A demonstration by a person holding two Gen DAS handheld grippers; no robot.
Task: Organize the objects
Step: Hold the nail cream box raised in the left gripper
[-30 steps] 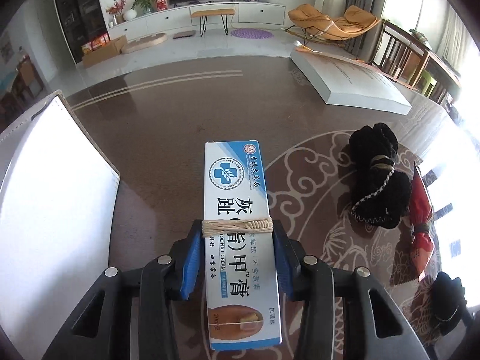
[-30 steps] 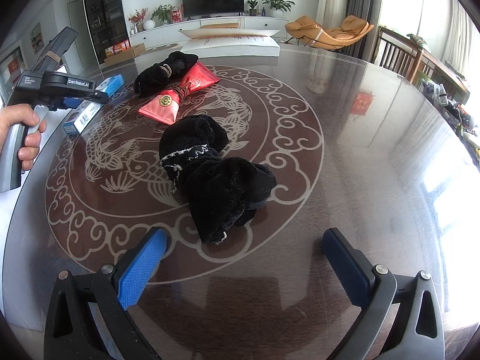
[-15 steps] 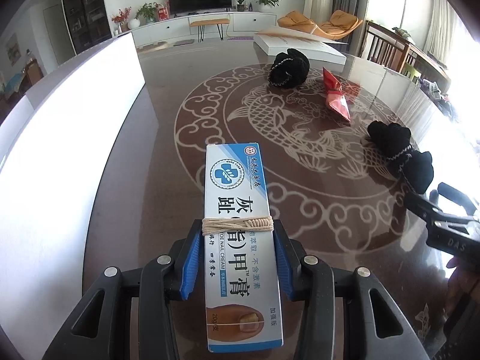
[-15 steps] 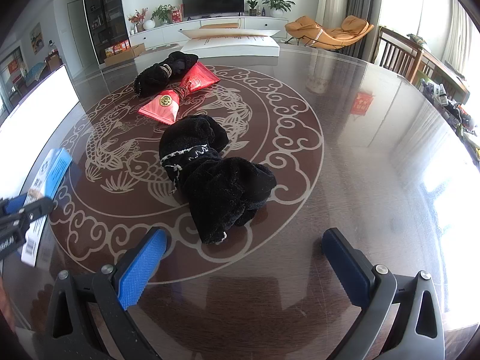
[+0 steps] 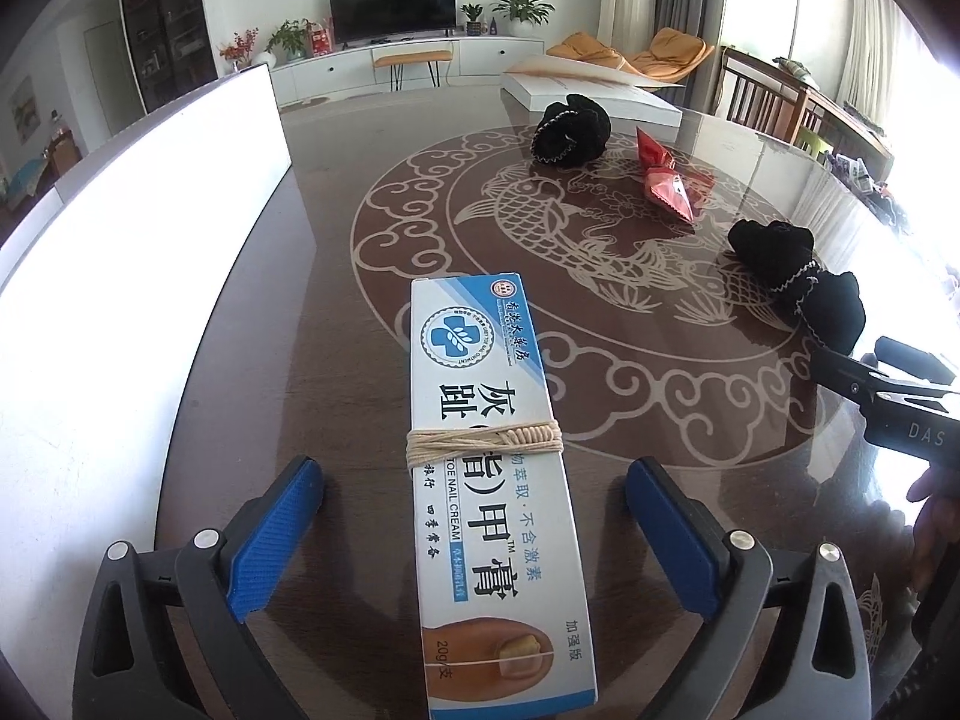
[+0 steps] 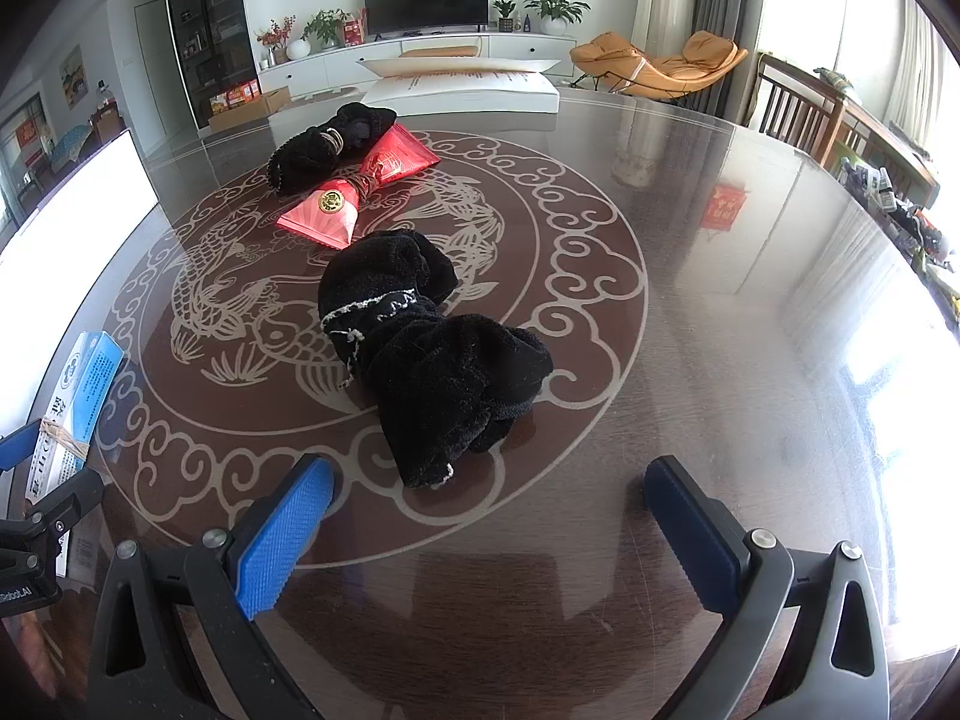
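Note:
A white and blue toenail cream box (image 5: 492,468) with string tied round it lies on the dark table between the spread fingers of my left gripper (image 5: 474,516), which is open. It also shows in the right wrist view (image 6: 72,408) at the far left. My right gripper (image 6: 486,516) is open and empty, just short of a tied black cloth bundle (image 6: 426,348). A red tied packet (image 6: 354,192) and a second black bundle (image 6: 330,144) lie farther back.
A white box wall (image 5: 132,228) stands along the table's left side. Another flat white box (image 6: 462,84) lies at the far edge. The table (image 6: 750,300) is round and glossy with a fish pattern. Chairs stand to the right.
My left gripper has opened and let go of the cream box, which now lies on the table. Before that it swung round from the white box towards the table's middle. My right gripper has not moved.

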